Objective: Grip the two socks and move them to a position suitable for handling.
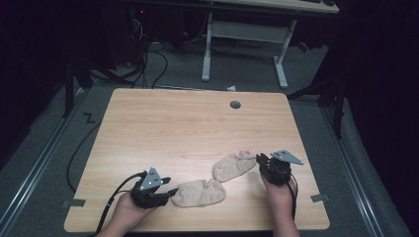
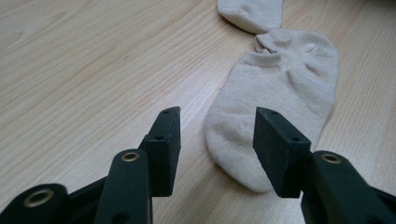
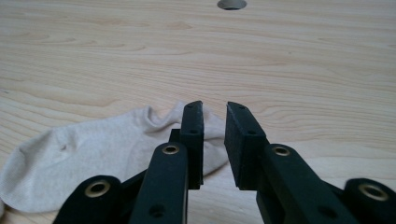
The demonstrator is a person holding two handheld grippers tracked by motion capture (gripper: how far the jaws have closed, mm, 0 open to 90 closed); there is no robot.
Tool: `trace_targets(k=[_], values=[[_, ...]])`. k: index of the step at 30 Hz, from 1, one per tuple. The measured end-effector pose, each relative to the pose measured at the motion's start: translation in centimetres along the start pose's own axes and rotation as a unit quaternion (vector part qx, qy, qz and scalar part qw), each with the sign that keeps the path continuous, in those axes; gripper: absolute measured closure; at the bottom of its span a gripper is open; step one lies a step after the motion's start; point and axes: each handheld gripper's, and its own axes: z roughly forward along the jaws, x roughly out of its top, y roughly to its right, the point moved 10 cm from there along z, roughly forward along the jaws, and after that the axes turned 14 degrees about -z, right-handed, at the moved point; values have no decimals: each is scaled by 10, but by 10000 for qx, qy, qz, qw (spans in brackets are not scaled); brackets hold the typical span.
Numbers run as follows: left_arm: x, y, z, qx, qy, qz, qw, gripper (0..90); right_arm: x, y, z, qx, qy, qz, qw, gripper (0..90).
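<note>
Two beige ankle socks lie on the wooden table (image 1: 188, 123) near its front edge. The nearer sock (image 1: 200, 192) (image 2: 275, 93) lies flat, and one end of it reaches in between the jaws of my left gripper (image 1: 170, 190) (image 2: 217, 119), which stands open and touches nothing. The second sock (image 1: 234, 165) (image 2: 252, 14) (image 3: 93, 149) lies a little farther back and to the right, its end meeting the first sock. My right gripper (image 1: 260, 159) (image 3: 215, 109) sits at this sock's crumpled right end. Its jaws are a narrow gap apart with nothing pinched; the cloth lies just behind the left jaw.
A round grey hole (image 1: 235, 104) (image 3: 232, 3) is set in the table near its far edge. Beyond the table stand a white desk frame (image 1: 244, 44) and loose cables on a grey floor. Bare wood stretches across the table's middle and back.
</note>
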Motion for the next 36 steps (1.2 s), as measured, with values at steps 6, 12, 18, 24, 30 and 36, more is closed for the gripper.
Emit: trace_targets(k=[6,12,18,24,30,36], values=[[1,0,0,-9,-6,-2,10000,518,-1,-36,2,589,-181,-570,9965,848],[1,-2,-3,42,21,-40,10000,519,-4,-82,13,1185,-437,-1111,9858,900],[-1,-5,-7,97,56,-96,9999,519,-17,-106,28,1490,-878,-1349,9757,900],[-9,-13,-18,234,71,-229,9994,519,-9,-109,43,1359,-870,-1438,9764,900],[-18,-24,-33,416,158,-439,9980,519,4,-122,61,1460,-795,-1486,9748,900],[-22,-29,-39,500,189,-514,9972,519,17,-136,63,1594,-607,-1678,9709,890]])
